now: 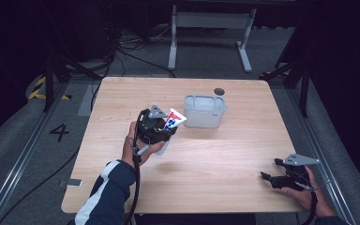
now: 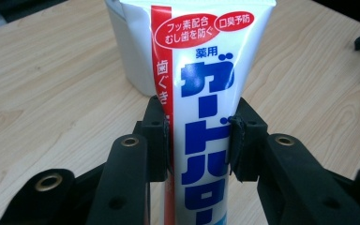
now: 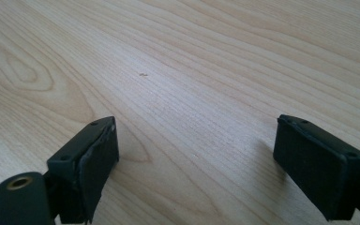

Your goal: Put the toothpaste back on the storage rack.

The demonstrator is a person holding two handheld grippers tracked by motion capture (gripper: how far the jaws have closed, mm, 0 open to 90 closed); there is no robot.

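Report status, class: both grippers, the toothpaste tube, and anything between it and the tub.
Left gripper shut on toothpaste tube, held above table. Right gripper open, empty. White tub just beyond tube, path clear.

This looks like a lab or recording studio rather than a home. A bare wooden tabletop (image 1: 187, 183) stands on grey carpet between floor rails (image 1: 16, 161), with loose cables (image 1: 122, 51) and black-and-yellow hazard tape (image 1: 37, 89). Dark drapes, probably, close off the edges.
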